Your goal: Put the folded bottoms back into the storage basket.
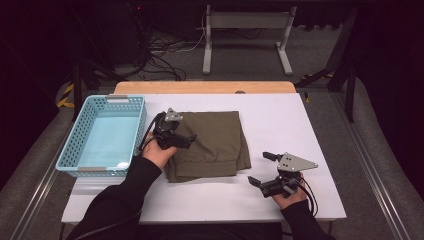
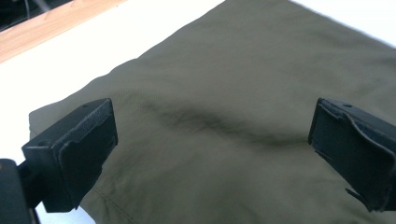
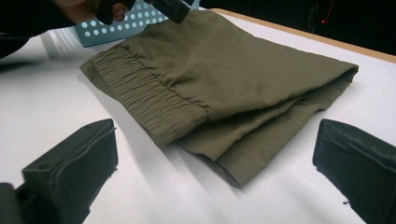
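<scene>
A folded olive-green garment (image 1: 212, 142) with an elastic waistband lies in the middle of the white table (image 1: 280, 115). My left gripper (image 1: 186, 138) hovers over the garment's left part, jaws open, with the cloth (image 2: 224, 116) spread beneath and nothing held. My right gripper (image 1: 262, 170) stands open on the bare table to the right of the garment, apart from it. In the right gripper view the garment (image 3: 210, 74) lies ahead with its gathered waistband (image 3: 149, 100) toward the jaws, and the left hand's gripper (image 3: 170, 9) hangs over its far side.
A light blue perforated basket (image 1: 102, 135) sits at the table's left edge, close beside the garment. A wooden strip (image 1: 205, 87) runs along the far edge. Beyond it are a grey stand (image 1: 247, 35) and cables on the floor.
</scene>
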Tool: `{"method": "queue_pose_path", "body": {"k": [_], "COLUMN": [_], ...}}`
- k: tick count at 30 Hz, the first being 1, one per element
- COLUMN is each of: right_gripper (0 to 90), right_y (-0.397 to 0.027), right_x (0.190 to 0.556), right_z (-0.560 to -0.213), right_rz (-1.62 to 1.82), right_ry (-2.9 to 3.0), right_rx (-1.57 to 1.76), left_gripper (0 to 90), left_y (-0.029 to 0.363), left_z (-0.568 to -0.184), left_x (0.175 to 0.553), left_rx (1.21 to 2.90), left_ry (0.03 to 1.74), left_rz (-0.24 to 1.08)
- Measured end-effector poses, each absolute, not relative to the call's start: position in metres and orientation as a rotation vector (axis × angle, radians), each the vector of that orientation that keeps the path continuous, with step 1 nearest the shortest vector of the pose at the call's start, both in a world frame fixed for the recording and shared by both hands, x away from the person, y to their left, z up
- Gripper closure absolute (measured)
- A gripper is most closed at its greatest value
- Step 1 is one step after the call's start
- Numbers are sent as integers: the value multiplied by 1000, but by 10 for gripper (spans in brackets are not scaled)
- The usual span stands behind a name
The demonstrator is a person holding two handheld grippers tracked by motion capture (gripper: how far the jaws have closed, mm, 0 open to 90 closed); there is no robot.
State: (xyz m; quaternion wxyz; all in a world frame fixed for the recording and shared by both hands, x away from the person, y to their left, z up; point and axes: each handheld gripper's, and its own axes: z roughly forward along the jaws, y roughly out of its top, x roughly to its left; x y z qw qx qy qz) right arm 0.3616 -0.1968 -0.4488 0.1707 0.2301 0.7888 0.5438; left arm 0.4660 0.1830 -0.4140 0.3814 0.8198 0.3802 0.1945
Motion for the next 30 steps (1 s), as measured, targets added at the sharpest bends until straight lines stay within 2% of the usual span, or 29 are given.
{"method": "queue_pose_path", "body": {"k": [9,30], "right_gripper": [5,5], "right_y": [-196,-196], "right_x": [362,361], "right_z": [-449,-449], "right_rz": [1545,1543], "right_ry": [2241,2247], "right_rx": [645,640], "left_gripper": [25,24], "left_y": [189,196], "left_z": [-424,-443], "left_x": [475,492], "left_rx": [2131,2150], "left_ry": [1040,1195], "left_rz": [547,492]}}
